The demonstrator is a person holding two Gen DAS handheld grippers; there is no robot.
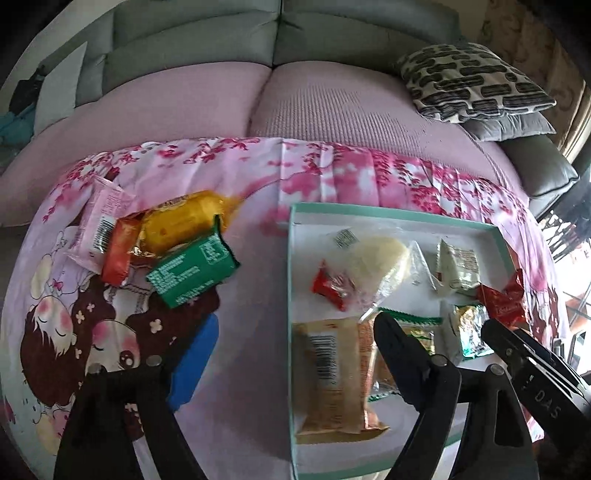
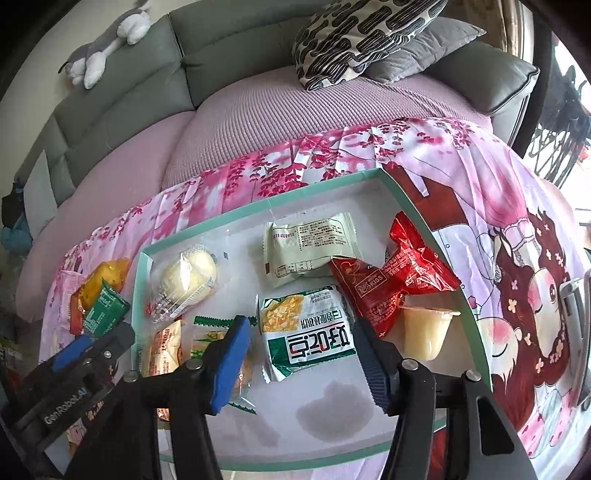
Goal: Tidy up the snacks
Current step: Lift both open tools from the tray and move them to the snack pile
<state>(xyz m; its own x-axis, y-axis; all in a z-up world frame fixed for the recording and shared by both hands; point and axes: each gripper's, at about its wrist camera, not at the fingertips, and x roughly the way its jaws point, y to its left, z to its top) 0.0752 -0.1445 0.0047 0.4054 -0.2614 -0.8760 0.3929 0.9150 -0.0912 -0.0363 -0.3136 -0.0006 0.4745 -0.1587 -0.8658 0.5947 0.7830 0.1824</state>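
Note:
A white tray with a teal rim lies on a pink cartoon cloth and holds several snacks: a tan barcoded packet, a clear-wrapped white bun, a green-and-white packet, a red packet and a jelly cup. Left of the tray lie a green packet, a yellow packet, an orange one and a pink one. My left gripper is open and empty above the tray's left rim. My right gripper is open, empty, over the green-and-white packet.
A grey sofa with pink seat covers lies behind the cloth. A patterned pillow lies at the right. A plush toy sits on the sofa back. My right gripper shows in the left wrist view.

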